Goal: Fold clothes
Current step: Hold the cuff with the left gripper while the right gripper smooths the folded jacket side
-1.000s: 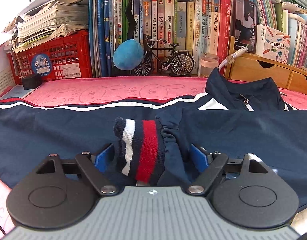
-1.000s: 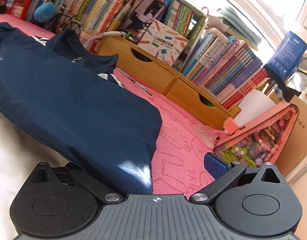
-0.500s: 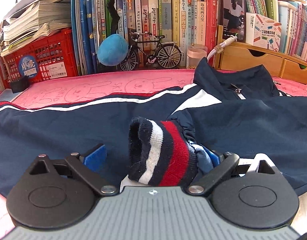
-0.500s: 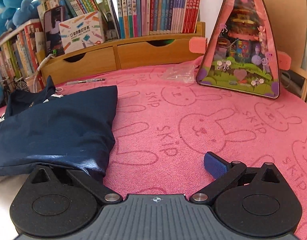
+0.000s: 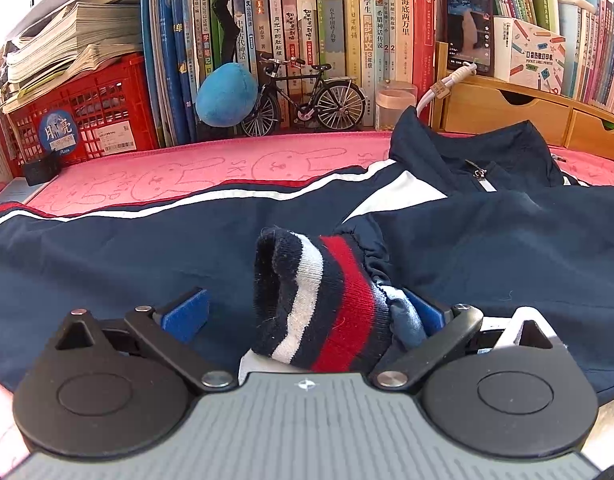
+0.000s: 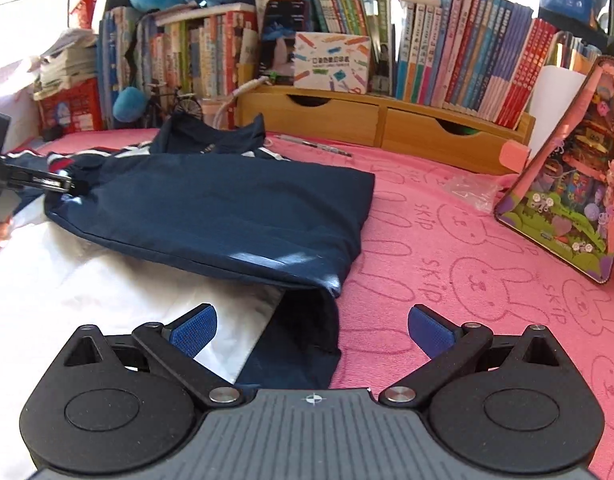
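A navy jacket (image 5: 507, 248) with white and red stripes lies folded across the pink bunny mat (image 6: 427, 260). Its striped knit cuff (image 5: 327, 300) stands up between the jaws of my left gripper (image 5: 305, 310). Those jaws are opening: the left pad is clear of the cuff, and sleeve fabric still bunches against the right pad. In the right wrist view the jacket (image 6: 227, 208) has its folded corner near my right gripper (image 6: 313, 328). This gripper is open just above the corner and holds nothing. The white lining (image 6: 87, 292) shows to the left.
Books line the back wall, with a red crate (image 5: 87, 112), a blue plush ball (image 5: 227, 94) and a model bicycle (image 5: 307, 100) in front. Wooden drawers (image 6: 387, 124), a pen (image 6: 319, 146), a plastic wrapper (image 6: 471, 190) and a pink triangular case (image 6: 575, 200) stand at the right.
My left jaws have spread apart and let go of the striped cuff, which now stands loose. The right gripper has swung back from the mat's right side toward the jacket's folded corner.
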